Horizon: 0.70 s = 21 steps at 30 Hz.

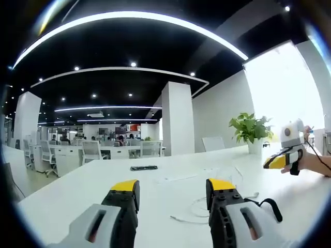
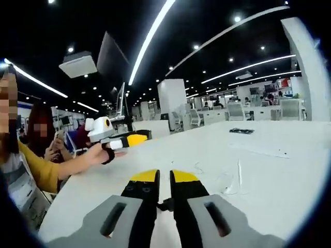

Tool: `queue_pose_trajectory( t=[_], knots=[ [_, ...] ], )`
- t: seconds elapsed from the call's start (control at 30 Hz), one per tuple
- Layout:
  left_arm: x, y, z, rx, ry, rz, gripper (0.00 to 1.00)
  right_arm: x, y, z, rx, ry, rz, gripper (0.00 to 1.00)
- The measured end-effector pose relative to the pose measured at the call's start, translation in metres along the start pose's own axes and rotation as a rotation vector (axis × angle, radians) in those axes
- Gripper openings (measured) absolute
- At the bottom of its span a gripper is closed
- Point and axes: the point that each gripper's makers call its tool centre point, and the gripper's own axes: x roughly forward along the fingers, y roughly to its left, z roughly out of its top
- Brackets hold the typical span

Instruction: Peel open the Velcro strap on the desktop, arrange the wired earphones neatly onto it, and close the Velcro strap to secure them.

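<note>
A black Velcro strap (image 1: 144,168) lies flat on the white desk (image 1: 83,186), farther out than my left gripper (image 1: 173,186), which hovers open with nothing between its yellow-tipped jaws. The white wired earphones (image 1: 199,206) lie loosely coiled just in front of the right jaw. My right gripper (image 1: 282,160) is held in a hand at the far right, above the desk. In the right gripper view, my right gripper (image 2: 165,177) has its jaws almost touching and nothing held. The earphones (image 2: 234,181) lie ahead to the right, the strap (image 2: 241,131) farther off. The left gripper (image 2: 121,138) is held at the left.
A potted plant (image 1: 251,129) stands at the desk's far right edge. A white pillar (image 1: 177,119) and office chairs (image 1: 92,151) are beyond the desk. A person's yellow sleeve (image 2: 39,170) reaches in from the left, with another person behind.
</note>
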Motion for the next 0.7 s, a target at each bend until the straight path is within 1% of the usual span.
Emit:
queue_pose_trajectory(
  t=[0.03,0.07,0.1,0.13,0.23,0.33,0.37,0.43,0.6,0.7],
  knots=[
    [0.000,0.000,0.000,0.001,0.001,-0.001,0.55,-0.002,-0.008,0.001,0.004,-0.015,-0.042,0.10],
    [0.000,-0.001,0.000,0.002,0.001,-0.001,0.55,-0.004,-0.014,0.000,0.003,-0.013,-0.075,0.10],
    [0.000,-0.001,-0.001,0.002,0.002,-0.002,0.55,-0.005,-0.018,0.002,0.010,-0.026,-0.091,0.10],
    [0.000,-0.001,-0.001,0.003,0.003,-0.003,0.55,-0.008,-0.027,0.002,0.023,-0.035,-0.134,0.10],
    [0.000,-0.002,-0.001,0.004,0.004,-0.005,0.55,-0.015,-0.045,0.003,0.020,-0.048,-0.211,0.10],
    [0.000,-0.002,-0.001,0.003,0.004,-0.006,0.55,-0.017,-0.054,0.000,0.032,-0.039,-0.240,0.11],
    [0.000,-0.003,-0.001,0.000,0.003,-0.008,0.55,-0.019,-0.060,-0.003,0.028,-0.025,-0.266,0.11],
    [0.000,-0.003,-0.001,-0.001,0.003,-0.009,0.55,-0.019,-0.065,-0.007,0.025,-0.018,-0.290,0.11],
    [0.000,-0.003,-0.002,0.002,0.005,-0.009,0.55,-0.014,-0.080,-0.027,0.002,0.046,-0.359,0.14],
    [0.000,-0.004,-0.002,0.006,0.006,-0.009,0.55,-0.010,-0.087,-0.035,0.006,0.058,-0.391,0.16]
  ],
)
